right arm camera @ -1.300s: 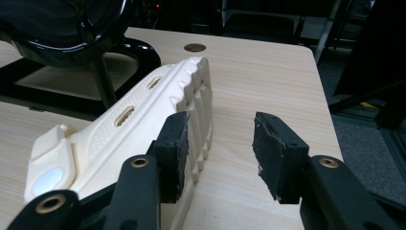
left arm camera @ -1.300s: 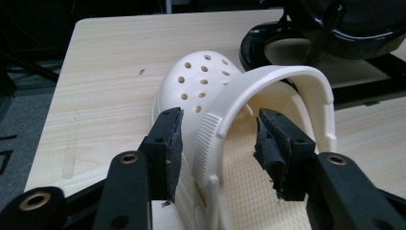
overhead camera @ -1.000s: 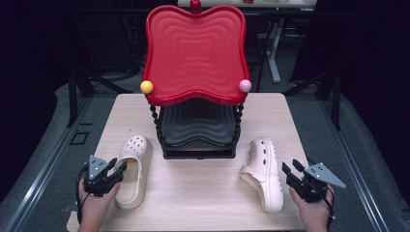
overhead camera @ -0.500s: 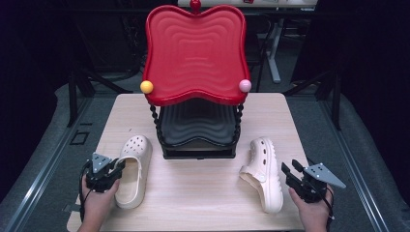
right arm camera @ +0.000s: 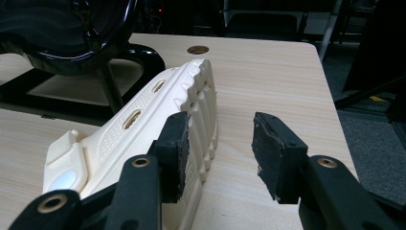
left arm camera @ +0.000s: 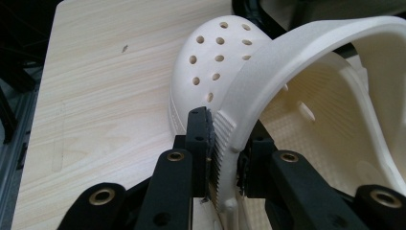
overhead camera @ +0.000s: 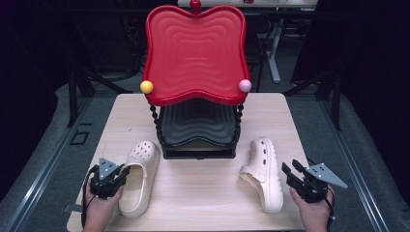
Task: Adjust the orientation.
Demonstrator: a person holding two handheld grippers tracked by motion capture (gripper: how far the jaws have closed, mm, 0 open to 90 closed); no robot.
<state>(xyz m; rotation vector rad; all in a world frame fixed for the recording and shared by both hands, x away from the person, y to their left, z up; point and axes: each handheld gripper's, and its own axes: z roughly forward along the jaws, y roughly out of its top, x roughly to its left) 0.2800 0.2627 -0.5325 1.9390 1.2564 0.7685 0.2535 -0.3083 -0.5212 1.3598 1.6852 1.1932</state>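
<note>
Left gripper [left arm camera: 224, 158] view: just closed, clamped on left clog [left arm camera: 268, 96] strap. Right gripper [right arm camera: 218, 153] apart, level beside right clog [right arm camera: 158, 124].

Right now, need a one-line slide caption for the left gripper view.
Left gripper, jaws just closing, clamps the side wall of a cream clog on the wooden table.

Light wooden worktop [overhead camera: 203, 193] before me, with a small round hole [right arm camera: 197, 50] near its far right corner. Grey floor [overhead camera: 348, 145] all round, metal rails [overhead camera: 38, 169] running along the left. Room beyond is dark. Black stand legs [overhead camera: 77, 87] far left; a pale desk frame [overhead camera: 275, 53] stands far right, behind.
</note>
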